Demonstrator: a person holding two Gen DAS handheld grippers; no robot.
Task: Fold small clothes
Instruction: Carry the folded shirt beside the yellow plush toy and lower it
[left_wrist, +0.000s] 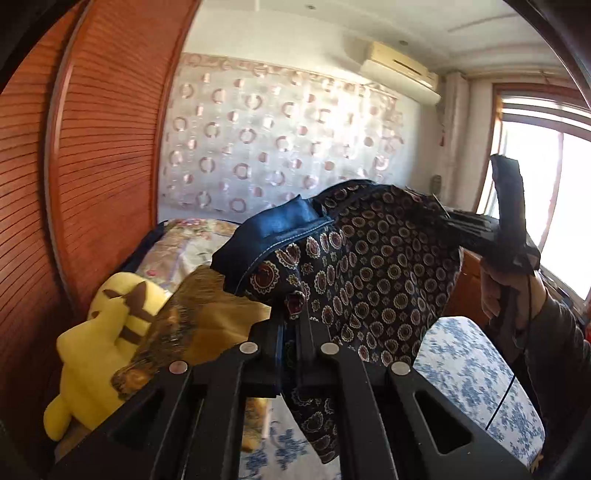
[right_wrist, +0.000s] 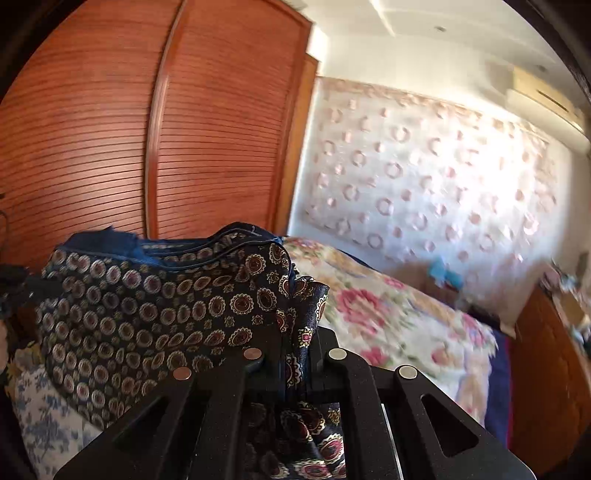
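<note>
A small dark garment (left_wrist: 369, 258) with a round medallion print and a blue denim-like waistband (left_wrist: 273, 232) hangs in the air between both grippers, above the bed. My left gripper (left_wrist: 293, 317) is shut on one end of it. In the left wrist view the right gripper (left_wrist: 476, 225) shows at the right, held by a hand, clamped on the far end. In the right wrist view my right gripper (right_wrist: 293, 339) is shut on the garment (right_wrist: 147, 295), which stretches away to the left.
A bed with a blue floral sheet (left_wrist: 472, 373) lies below. A yellow plush toy (left_wrist: 107, 332) and a floral quilt (right_wrist: 388, 314) lie on it. A red-brown louvred wardrobe (right_wrist: 184, 129) stands at the left. A window (left_wrist: 546, 206) is at the right.
</note>
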